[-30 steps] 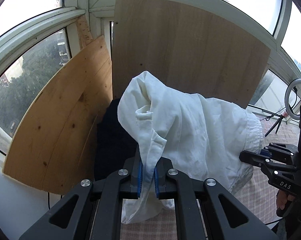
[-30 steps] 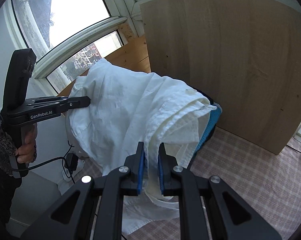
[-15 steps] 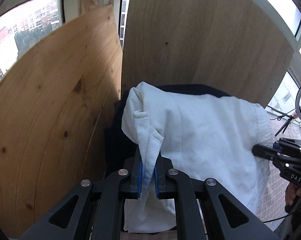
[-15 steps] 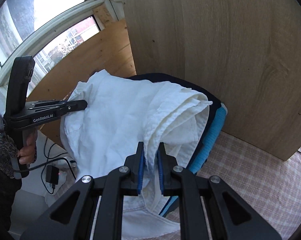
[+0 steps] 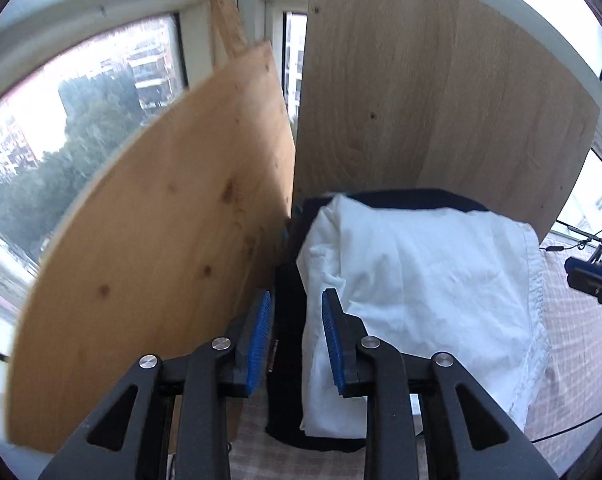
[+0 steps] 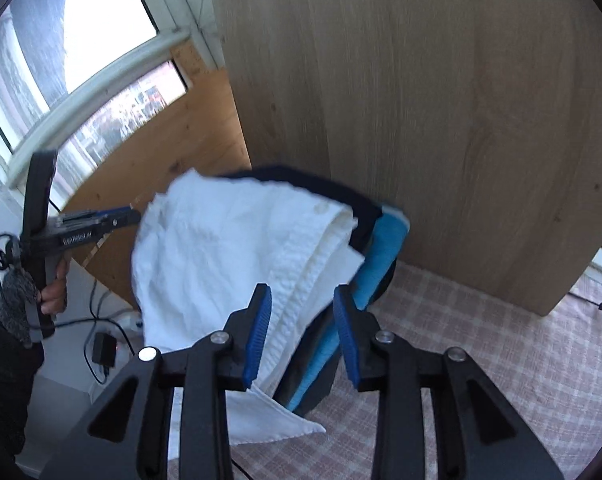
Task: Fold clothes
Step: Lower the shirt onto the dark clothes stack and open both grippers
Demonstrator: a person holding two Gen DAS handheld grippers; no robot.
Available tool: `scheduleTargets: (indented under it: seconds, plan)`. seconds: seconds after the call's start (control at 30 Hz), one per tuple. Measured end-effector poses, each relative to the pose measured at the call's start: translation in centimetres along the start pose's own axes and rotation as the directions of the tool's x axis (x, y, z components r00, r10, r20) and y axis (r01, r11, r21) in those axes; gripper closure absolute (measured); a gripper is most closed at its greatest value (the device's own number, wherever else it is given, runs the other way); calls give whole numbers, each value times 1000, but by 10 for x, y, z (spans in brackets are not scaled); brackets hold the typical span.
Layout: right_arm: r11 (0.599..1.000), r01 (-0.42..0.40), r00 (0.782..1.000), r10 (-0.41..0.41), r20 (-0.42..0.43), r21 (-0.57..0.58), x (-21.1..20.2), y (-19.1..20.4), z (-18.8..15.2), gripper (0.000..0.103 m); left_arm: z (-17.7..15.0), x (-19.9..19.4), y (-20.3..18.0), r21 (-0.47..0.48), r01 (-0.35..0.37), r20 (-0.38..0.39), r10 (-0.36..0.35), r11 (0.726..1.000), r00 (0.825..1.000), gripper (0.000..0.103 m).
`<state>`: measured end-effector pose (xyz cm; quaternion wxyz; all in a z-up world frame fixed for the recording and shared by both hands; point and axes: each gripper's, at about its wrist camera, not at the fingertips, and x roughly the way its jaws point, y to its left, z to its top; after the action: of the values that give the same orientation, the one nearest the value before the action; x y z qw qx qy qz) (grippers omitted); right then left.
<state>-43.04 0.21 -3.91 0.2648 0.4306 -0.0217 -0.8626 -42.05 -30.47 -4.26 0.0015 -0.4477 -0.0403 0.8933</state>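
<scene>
Left hand-held gripper [image 5: 295,330]: my jaws have just been opening; spread, pads clear of the cloth, the shirt's left edge just beside the right pad.
Right hand-held gripper [image 6: 303,330]: my jaws have just been opening; spread, the shirt's seamed edge between the pads, not pinched.
Shirt [image 5: 429,280]: white, folded, draped on top of the pile, one corner hanging onto the worktop.
Pile [image 6: 381,256]: dark and blue garments stacked under the shirt, in the corner against the boards.
Boards [image 5: 429,92]: two wooden panels upright behind the pile, before the window.
Worktop [image 6: 501,344]: checked cloth cover.
</scene>
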Motion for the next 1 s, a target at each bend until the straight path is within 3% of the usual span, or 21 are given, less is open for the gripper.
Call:
scheduleTargets:
  seconds: [0.07, 0.13, 0.27, 0.47, 0.6, 0.83, 1.0]
  plan:
    - [999, -4, 1000, 4, 22, -37, 0, 10, 12, 73, 4, -7, -7, 18, 22, 23, -22, 1000, 999, 79]
    - [997, 7, 1000, -5, 18, -76, 13, 23, 25, 81, 13, -4, -21, 38, 51, 41, -52, 998, 998, 79]
    - [994, -2, 1000, 1, -14, -106, 41, 36, 35, 84, 20, 12, -42, 42, 189, 12, -190, 981, 982, 80]
    - [992, 69, 996, -75, -53, -109, 77, 21, 38, 84, 32, 67, -26, 8, 119, -40, -119, 993, 992, 81]
    - [996, 85, 993, -88, -79, -39, 83, -6, 35, 92, 28, 62, 0, -40, 70, -36, -71, 997, 997, 86]
    - [992, -12, 1000, 11, -12, -122, 22, 37, 17, 92, -26, -6, -7, -3, 159, 15, -159, 987, 987, 86]
    - [981, -76, 996, 68, -48, -179, 9, 73, -29, 92, -65, 1, -22, 36, 210, -49, -209, 977, 977, 85]
